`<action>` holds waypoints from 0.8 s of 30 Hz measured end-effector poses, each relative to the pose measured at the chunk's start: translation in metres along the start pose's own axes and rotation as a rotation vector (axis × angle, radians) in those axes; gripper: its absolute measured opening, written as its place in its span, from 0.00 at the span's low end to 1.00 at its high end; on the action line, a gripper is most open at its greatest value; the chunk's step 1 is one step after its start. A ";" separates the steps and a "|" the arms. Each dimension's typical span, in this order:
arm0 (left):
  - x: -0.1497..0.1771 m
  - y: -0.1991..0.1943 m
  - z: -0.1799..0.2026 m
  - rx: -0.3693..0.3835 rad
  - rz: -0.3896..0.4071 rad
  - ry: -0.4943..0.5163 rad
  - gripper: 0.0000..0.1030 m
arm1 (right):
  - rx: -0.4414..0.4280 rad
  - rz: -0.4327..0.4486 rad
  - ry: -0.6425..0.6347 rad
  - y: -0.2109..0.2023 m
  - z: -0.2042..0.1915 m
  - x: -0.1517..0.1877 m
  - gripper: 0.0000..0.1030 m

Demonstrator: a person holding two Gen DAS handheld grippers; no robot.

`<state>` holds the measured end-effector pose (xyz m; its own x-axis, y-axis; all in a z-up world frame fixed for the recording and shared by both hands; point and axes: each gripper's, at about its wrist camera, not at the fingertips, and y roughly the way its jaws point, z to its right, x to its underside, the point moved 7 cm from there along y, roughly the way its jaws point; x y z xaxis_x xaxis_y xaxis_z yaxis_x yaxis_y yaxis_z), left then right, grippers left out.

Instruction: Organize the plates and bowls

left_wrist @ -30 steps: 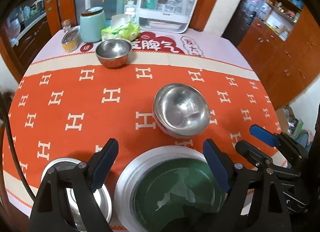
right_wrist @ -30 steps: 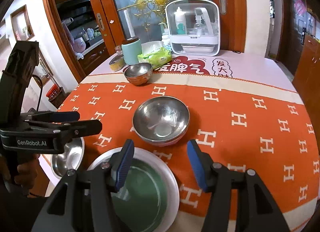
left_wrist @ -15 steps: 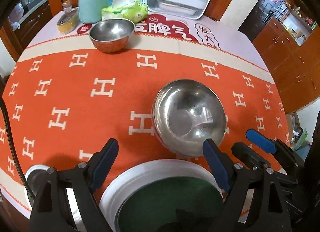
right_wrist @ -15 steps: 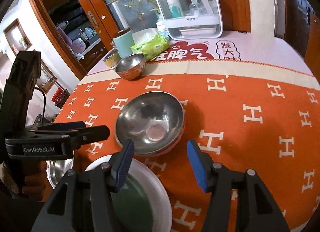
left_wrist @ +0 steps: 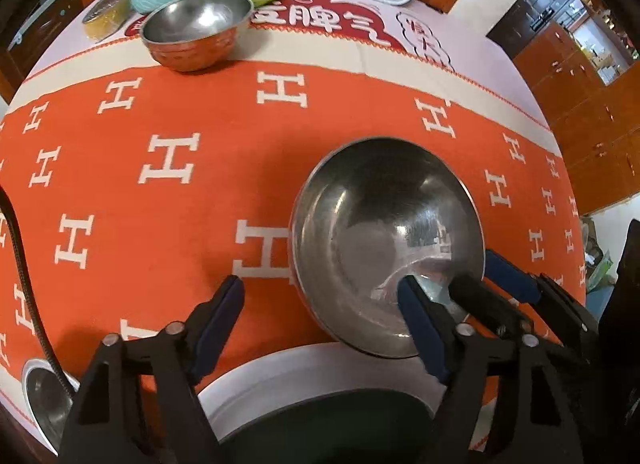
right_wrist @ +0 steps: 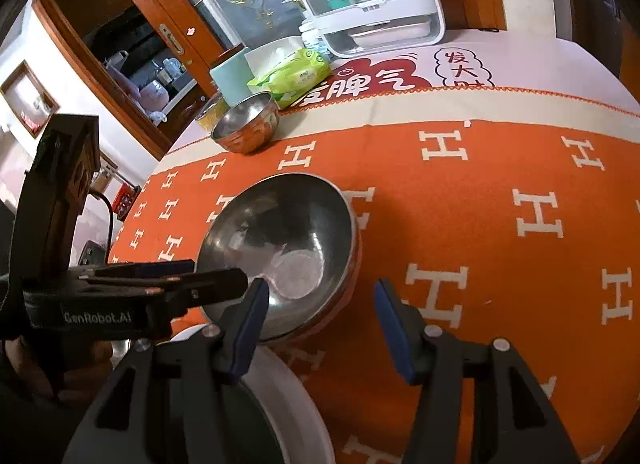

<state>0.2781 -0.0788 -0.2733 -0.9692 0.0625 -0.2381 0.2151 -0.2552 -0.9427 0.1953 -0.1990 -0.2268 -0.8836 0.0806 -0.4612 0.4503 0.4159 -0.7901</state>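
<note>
Both grippers low over cloth | left gripper [left_wrist: 320,304] fingers spread, empty | right gripper [right_wrist: 318,304] fingers spread astride steel bowl [right_wrist: 280,248] rim

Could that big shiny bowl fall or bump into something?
Maybe. Both grippers, left and right, are open around the big bowl's near rim, so they might collide. The steel looks slippery and could slide out. The plate sits right beside it and might get knocked.
</note>
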 end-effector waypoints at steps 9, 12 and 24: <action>0.000 0.019 0.009 0.010 -0.053 0.027 0.41 | -0.019 0.003 0.057 0.004 0.013 -0.001 0.30; 0.000 0.022 0.009 -0.010 -0.059 0.031 0.34 | -0.028 0.004 0.053 0.005 0.011 -0.001 0.24; 0.003 0.024 0.006 -0.028 -0.069 0.021 0.22 | -0.013 0.006 0.050 0.004 0.013 0.000 0.19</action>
<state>0.2795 -0.0903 -0.2955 -0.9793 0.0990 -0.1763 0.1509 -0.2224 -0.9632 0.1991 -0.2095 -0.2352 -0.8862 0.1283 -0.4452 0.4545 0.4271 -0.7817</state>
